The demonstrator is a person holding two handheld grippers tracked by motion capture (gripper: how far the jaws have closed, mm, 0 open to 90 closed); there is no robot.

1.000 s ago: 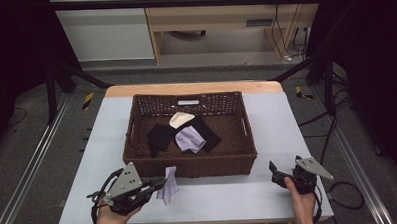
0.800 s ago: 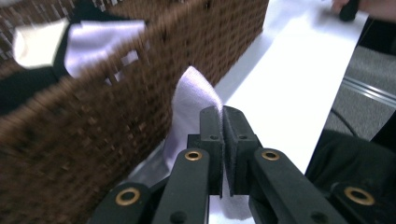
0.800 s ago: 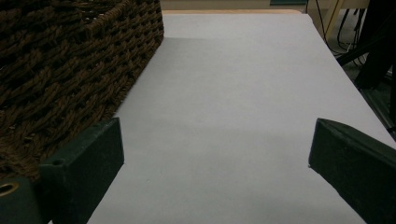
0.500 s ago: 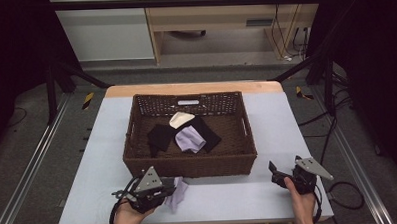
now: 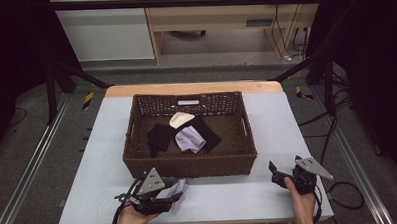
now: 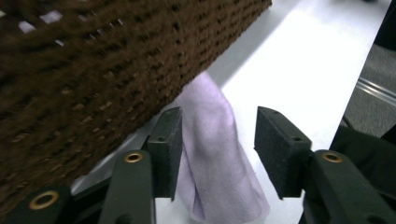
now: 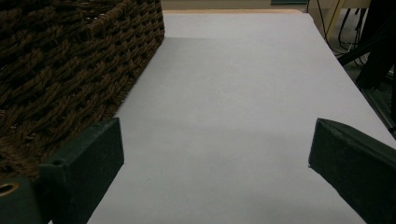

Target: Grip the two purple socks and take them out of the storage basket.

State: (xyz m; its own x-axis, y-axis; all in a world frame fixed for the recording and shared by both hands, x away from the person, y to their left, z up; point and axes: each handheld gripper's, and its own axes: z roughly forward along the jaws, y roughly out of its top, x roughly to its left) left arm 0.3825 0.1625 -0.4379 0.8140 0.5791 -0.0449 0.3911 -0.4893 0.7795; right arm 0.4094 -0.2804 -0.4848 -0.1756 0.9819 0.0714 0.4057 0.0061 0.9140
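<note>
While the left gripper (image 6: 217, 149) sits just before the basket (image 5: 188, 165), its jaws stand spread around a lilac cloth (image 6: 212, 158) lying on the table (image 5: 229, 196), one pad touching it; the right gripper (image 5: 281, 176) rests off the basket's other corner, jaws wide apart, holding nothing.

White table (image 5: 249, 198): wicker basket (image 5: 188, 165), lilac cloth (image 5: 178, 192)

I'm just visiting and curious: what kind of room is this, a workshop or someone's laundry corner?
Probably a lab or recording workspace, not a home. A person's left gripper and right gripper flank a wicker basket on a plain table, with black curtains and loose cables around.
</note>
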